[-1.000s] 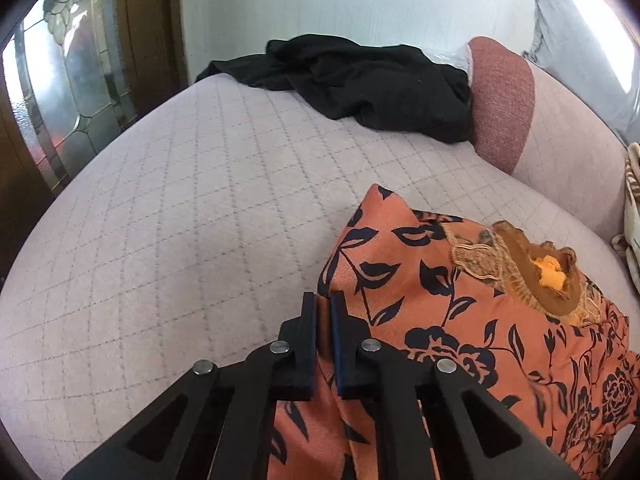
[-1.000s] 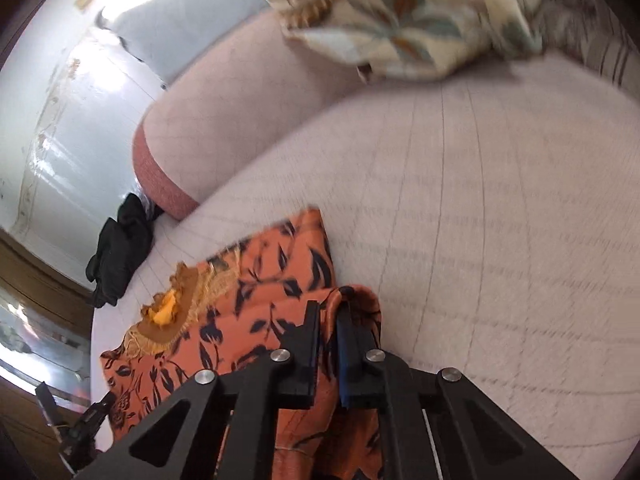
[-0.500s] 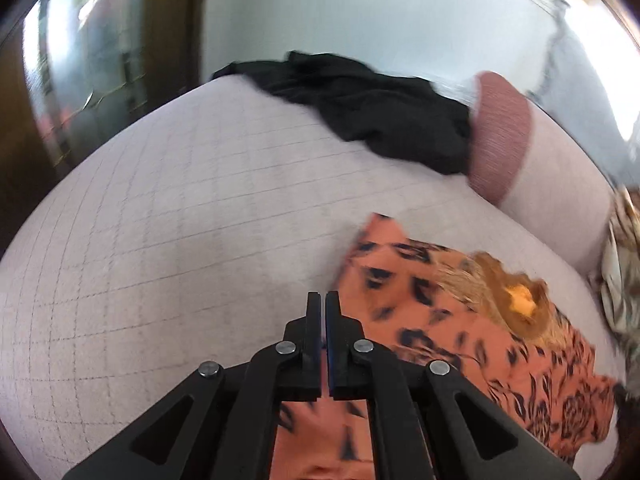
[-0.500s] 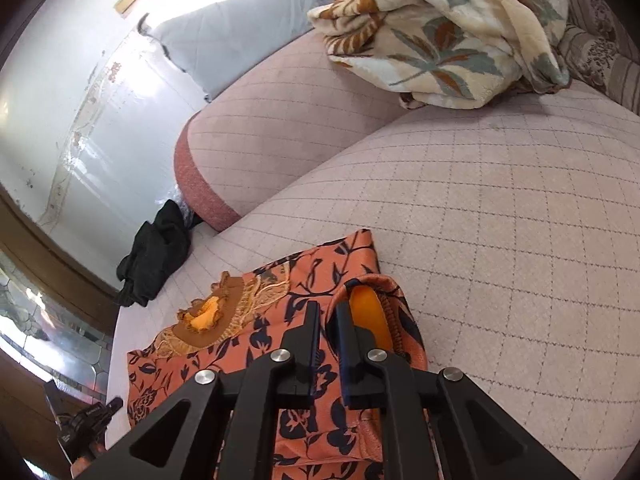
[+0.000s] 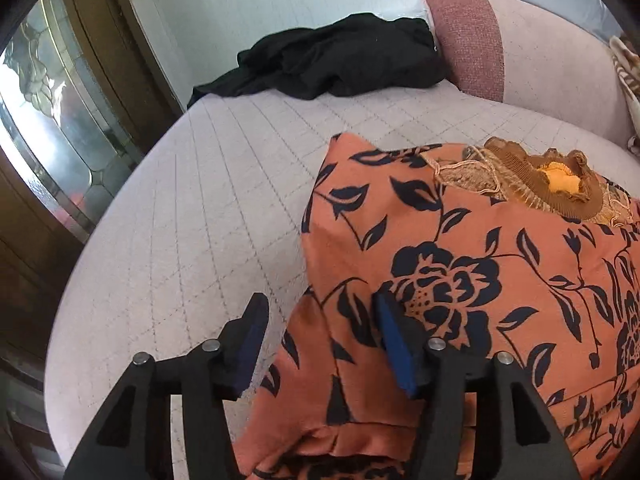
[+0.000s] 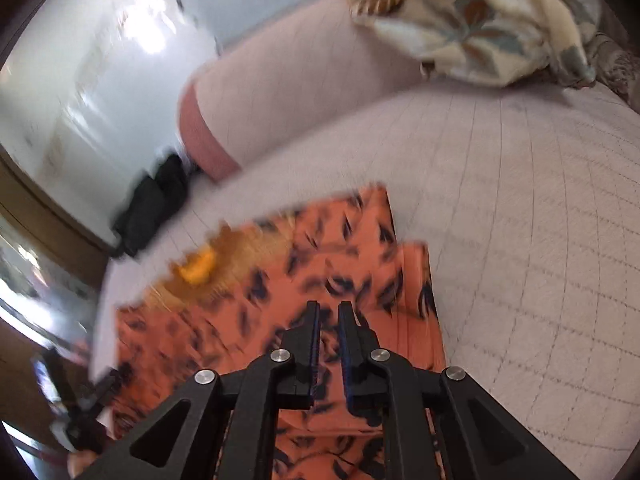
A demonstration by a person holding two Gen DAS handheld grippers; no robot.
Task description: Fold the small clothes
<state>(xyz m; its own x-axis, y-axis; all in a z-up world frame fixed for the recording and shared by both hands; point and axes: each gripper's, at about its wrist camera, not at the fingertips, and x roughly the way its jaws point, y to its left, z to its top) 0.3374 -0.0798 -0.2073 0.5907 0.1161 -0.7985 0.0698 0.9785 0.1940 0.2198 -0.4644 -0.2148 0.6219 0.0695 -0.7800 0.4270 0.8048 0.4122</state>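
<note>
**Orange floral garment lies on the quilted bed, both grippers over it**

Left wrist view: the left gripper (image 5: pixel 320 334) has its jaws spread wide, with nothing clamped between them. A folded flap of the orange floral garment (image 5: pixel 460 256) lies in the gap, and the right-hand fingertip (image 5: pixel 390 320) sits over the cloth near a large dark rose print, while the other finger is over the bare bedcover. The garment is spread on the pale quilted bed (image 5: pixel 192 216), filling the right and lower part of the view. Its brown lace neckline (image 5: pixel 532 176), with a yellow-orange lining showing in the opening, points toward the far side. Farther back, a crumpled black garment (image 5: pixel 340 62) rests on the bed against the pale wall. Just to its right is a pink bolster (image 5: pixel 520 44) with a darker red end. A wooden door with leaded glass (image 5: pixel 52 128) stands on the left.

Right wrist view: the picture is smeared by motion blur. The right gripper (image 6: pixel 329 312) has its jaws parted by only a narrow slit, and no cloth is pinched in it; the jaws hover above the garment, whose folded edge (image 6: pixel 416 292) runs along its right side. The neckline appears as a brown and yellow patch to the left. A floral blanket (image 6: pixel 480 20) is bunched at the top, beside the bolster.
</note>
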